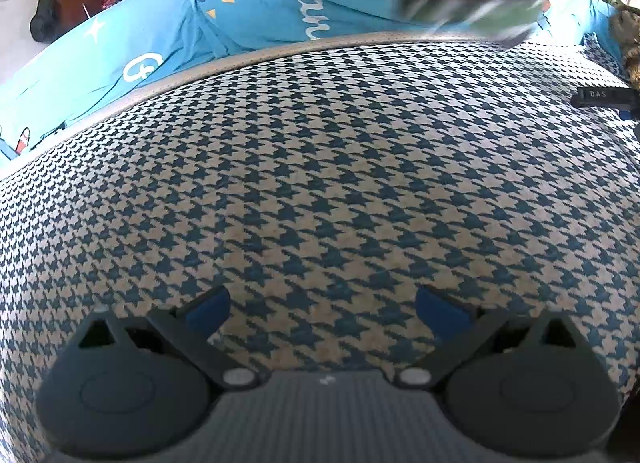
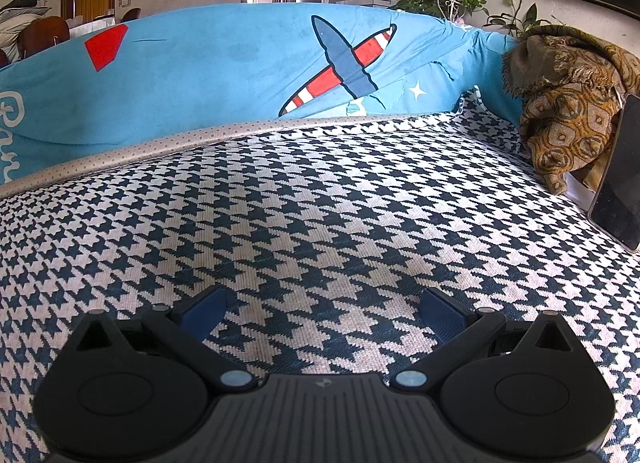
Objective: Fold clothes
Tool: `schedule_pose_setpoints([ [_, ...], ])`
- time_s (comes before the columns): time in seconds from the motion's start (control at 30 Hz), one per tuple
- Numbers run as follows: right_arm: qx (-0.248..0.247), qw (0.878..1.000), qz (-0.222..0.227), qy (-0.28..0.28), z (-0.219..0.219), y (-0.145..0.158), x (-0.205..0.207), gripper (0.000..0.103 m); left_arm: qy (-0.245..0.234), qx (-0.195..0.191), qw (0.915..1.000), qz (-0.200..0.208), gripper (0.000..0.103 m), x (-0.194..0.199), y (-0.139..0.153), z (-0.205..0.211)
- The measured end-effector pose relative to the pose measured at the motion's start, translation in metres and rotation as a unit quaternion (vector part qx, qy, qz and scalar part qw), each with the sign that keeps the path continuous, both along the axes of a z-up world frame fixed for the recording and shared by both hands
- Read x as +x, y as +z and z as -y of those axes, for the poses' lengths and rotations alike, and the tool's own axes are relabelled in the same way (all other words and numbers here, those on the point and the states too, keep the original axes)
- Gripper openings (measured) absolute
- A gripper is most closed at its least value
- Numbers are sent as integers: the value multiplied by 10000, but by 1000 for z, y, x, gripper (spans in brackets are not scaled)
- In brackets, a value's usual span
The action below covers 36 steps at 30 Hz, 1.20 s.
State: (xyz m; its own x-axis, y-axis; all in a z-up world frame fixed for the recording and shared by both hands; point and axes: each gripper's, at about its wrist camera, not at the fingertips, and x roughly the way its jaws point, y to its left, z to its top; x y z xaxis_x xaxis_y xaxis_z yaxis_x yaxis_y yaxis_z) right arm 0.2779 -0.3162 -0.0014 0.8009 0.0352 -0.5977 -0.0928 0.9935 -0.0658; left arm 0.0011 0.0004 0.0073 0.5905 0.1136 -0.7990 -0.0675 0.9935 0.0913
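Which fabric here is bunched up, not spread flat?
The brown patterned cloth, heaped at the sofa's right end. The houndstooth cover and blue cover lie spread.

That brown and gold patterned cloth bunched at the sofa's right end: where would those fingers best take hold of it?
Probably the frayed, fringed edge of the brown and gold patterned cloth, which hangs free at its upper left. Coming from the left across the houndstooth seat cover looks best; a dark phone leans against its right side.

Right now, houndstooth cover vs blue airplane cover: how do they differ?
The houndstooth cover lies flat as the seat surface; the blue airplane cover drapes upright over the backrest. Houndstooth is a woven dark-and-white repeat; the blue one is plain with printed plane, star and lettering. A dotted beige trim separates them. Both are spread out, unfolded.
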Motion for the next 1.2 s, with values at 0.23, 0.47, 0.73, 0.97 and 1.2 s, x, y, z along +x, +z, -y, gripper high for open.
schedule_pose_setpoints([
  [0.23, 1, 10000, -2, 4, 0, 0, 0, 103, 102, 72, 9999, 49, 103, -5, -6, 0],
  [0.47, 3, 10000, -2, 4, 0, 0, 0, 103, 187, 50, 9998, 64, 103, -2, -9, -1],
  [0.73, 0, 10000, 0, 0, 0, 0, 0, 103, 246, 16, 9997, 80, 103, -3, -12, -2],
  [0.97, 1, 10000, 0, 1, 0, 0, 0, 103, 280, 48, 9996, 61, 103, 2, -15, -5],
  [1.2, 2, 10000, -1, 4, 0, 0, 0, 103, 330, 80, 9994, 34, 103, 6, -20, 0],
])
